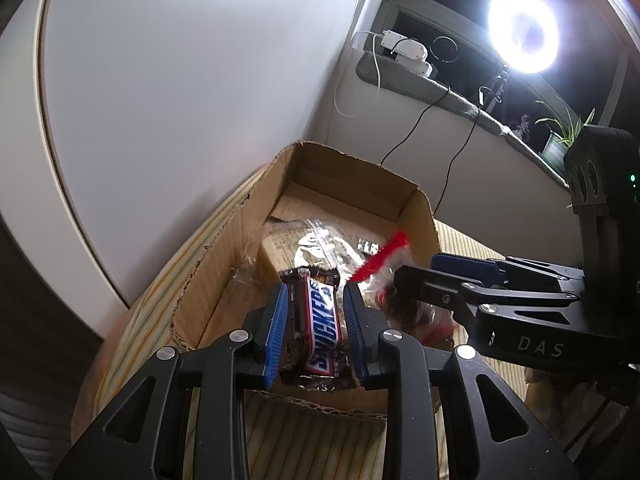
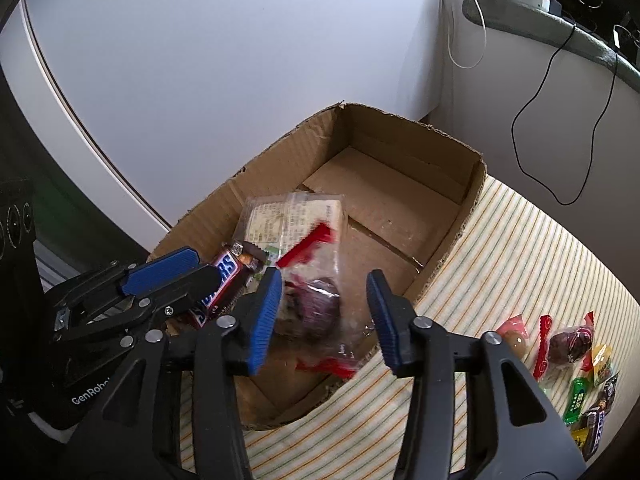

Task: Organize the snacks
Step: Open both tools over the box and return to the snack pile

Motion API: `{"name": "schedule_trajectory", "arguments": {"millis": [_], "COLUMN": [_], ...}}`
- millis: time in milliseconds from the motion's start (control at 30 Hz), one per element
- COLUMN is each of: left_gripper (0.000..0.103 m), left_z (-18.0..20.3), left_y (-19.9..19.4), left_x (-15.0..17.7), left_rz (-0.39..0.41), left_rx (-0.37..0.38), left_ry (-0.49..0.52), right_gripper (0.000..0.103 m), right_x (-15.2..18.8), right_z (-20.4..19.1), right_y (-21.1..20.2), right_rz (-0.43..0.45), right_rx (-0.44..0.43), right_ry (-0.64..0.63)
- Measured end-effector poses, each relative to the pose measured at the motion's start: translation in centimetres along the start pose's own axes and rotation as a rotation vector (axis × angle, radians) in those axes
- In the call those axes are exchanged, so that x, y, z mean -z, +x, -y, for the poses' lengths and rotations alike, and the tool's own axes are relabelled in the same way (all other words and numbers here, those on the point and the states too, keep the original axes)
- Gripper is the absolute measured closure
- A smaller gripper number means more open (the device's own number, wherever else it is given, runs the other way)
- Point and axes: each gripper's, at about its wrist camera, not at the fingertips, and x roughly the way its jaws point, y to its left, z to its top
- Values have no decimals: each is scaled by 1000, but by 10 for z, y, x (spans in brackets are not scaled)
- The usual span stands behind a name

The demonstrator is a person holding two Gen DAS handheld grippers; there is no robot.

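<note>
An open cardboard box sits on a striped cloth. My left gripper is shut on a Snickers bar and holds it over the box's near end; the bar also shows in the right wrist view. My right gripper is open over the box. A clear packet with red ends and a dark purple snack is blurred between its fingers, falling loose into the box. It shows in the left wrist view too. A clear-wrapped pale sandwich pack lies in the box.
Several wrapped snacks lie on the striped cloth right of the box. A white wall stands close behind the box. A grey ledge with cables and chargers runs at the right. A bright ring lamp shines above.
</note>
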Motion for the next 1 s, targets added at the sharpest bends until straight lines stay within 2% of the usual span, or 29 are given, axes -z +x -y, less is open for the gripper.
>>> {"name": "schedule_trajectory", "arguments": {"millis": [67,567,800,1000], "left_gripper": [76,72,72,72], "left_z": [0,21,49,81], "left_y": [-1,-11,-9,1], "left_x": [-1,2,6,12], "left_rz": [4,20,12,-13], "left_rx": [-2,10,53,104], "left_ry": [-2,22,57,97], "right_gripper": [43,39,39,39], "right_x": [1,13,28,53], "right_z": [3,31,56,98], "right_y": [-3,-38,-63,-93], "right_rz": [10,58,83,100], "right_rx": [3,20,52,106], "right_ry": [9,64,91,152]}}
